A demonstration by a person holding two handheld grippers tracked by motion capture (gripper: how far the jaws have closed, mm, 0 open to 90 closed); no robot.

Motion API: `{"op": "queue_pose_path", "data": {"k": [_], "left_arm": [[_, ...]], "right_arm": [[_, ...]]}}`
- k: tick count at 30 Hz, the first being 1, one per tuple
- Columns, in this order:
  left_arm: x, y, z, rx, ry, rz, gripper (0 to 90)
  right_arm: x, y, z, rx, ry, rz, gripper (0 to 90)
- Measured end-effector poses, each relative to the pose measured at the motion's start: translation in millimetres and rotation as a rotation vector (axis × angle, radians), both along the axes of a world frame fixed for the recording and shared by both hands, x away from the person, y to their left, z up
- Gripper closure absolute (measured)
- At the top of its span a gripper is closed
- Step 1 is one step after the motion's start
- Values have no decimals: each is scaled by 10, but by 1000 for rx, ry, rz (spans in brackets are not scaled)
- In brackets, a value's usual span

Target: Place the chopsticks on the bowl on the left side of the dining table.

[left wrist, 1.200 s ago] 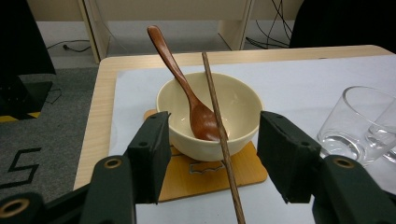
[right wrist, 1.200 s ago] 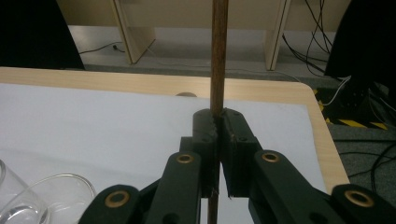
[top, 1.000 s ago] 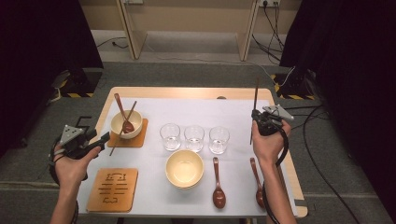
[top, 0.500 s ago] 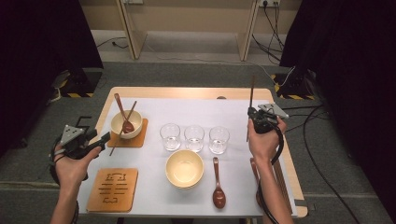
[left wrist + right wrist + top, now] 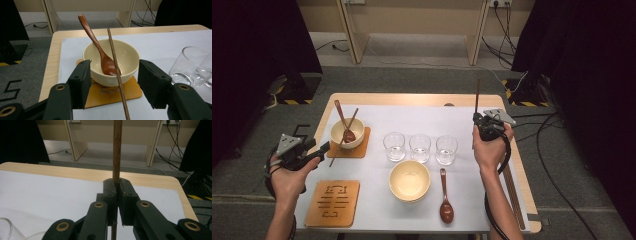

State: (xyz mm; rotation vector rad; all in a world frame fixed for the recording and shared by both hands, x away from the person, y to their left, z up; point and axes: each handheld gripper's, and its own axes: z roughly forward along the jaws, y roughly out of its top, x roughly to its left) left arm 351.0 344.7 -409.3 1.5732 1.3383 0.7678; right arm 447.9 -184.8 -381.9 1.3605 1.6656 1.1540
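My right gripper [image 5: 477,123] [image 5: 117,185] is shut on a dark wooden chopstick [image 5: 477,96] [image 5: 117,145], which stands upright above the table's right side. My left gripper [image 5: 321,149] [image 5: 113,75] hovers open at the table's left edge, its jaws aimed at a cream bowl [image 5: 347,132] [image 5: 125,56] on a wooden coaster [image 5: 357,150] [image 5: 110,93]. A brown spoon [image 5: 346,127] [image 5: 98,46] rests in that bowl. A second chopstick [image 5: 343,140] [image 5: 116,70] leans across its rim. Nothing sits between the left jaws.
Three empty glasses [image 5: 420,147] stand in a row mid-table; one glass [image 5: 192,66] appears in the left gripper view. Nearer the person are a second cream bowl [image 5: 410,180], a spoon [image 5: 445,197] and an empty coaster [image 5: 332,202], all on a white mat [image 5: 412,120].
My right hand has drifted slightly left with the upright chopstick, and its forearm now covers a spoon near the right edge. The left hand has stayed put.
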Motion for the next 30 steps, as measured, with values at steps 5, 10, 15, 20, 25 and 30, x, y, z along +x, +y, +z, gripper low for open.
{"op": "queue_pose_path", "data": {"k": [5,10,15,20,25,30], "left_arm": [[-2,-3,2,0,0,-1,435],[-3,-3,2,0,-1,-1,435],[-6,3,6,1,-2,1,435],[-6,0,3,1,-1,0,435],[-8,6,6,2,-4,3,434],[-11,11,9,1,-6,4,434]], "right_arm": [[21,33,2,-5,-6,11,851],[38,73,11,-3,-13,19,851],[54,105,15,-4,-19,25,850],[71,142,30,-2,-29,29,850],[88,182,50,0,-40,32,850],[105,216,57,2,-52,34,850]]}}
